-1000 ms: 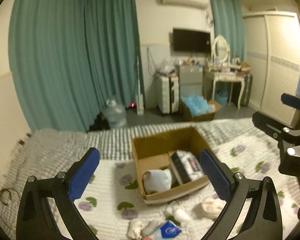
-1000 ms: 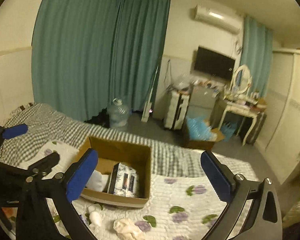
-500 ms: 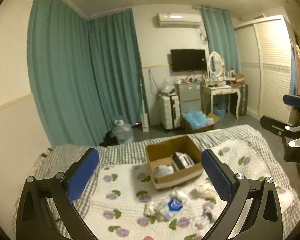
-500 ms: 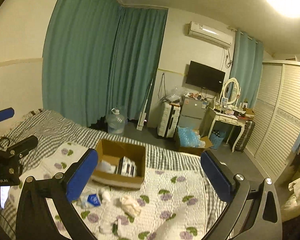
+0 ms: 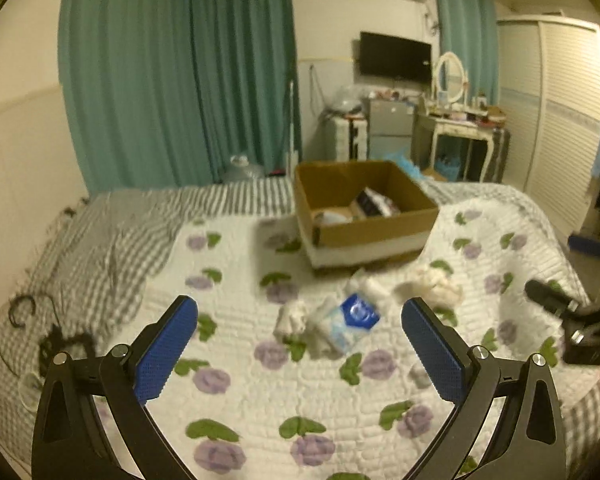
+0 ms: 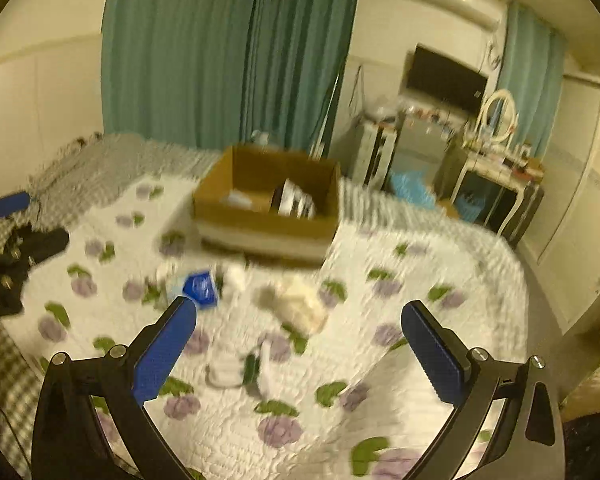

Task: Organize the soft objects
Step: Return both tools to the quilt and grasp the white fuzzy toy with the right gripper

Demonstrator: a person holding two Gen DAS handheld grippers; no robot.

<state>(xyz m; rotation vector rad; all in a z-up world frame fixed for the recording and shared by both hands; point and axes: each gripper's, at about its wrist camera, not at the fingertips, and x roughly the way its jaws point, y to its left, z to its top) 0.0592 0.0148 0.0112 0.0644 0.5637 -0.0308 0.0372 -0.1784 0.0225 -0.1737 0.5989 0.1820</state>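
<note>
A cardboard box (image 5: 364, 208) stands on the flowered bedspread (image 5: 260, 380) and holds a white soft item and a dark packet (image 5: 374, 202). In front of it lie small soft things: a blue-and-white pack (image 5: 350, 318), a white roll (image 5: 292, 316) and a cream bundle (image 5: 430, 286). In the right wrist view the box (image 6: 268, 204), blue pack (image 6: 200, 286) and cream bundle (image 6: 296, 304) show blurred. My left gripper (image 5: 300, 350) is open and empty above the bedspread. My right gripper (image 6: 298, 350) is open and empty too.
A grey striped sheet (image 5: 112, 236) covers the bed's left side, with a black cord (image 5: 24, 312) on it. Teal curtains (image 5: 180, 68), a water jug, suitcase, dressing table (image 5: 458, 128) and wardrobe stand beyond the bed. A white strap-like item (image 6: 236, 368) lies near the right gripper.
Both cameras have dropped and moved closer to the bed, so the box and the soft things look larger. Both grippers stay open and empty.
</note>
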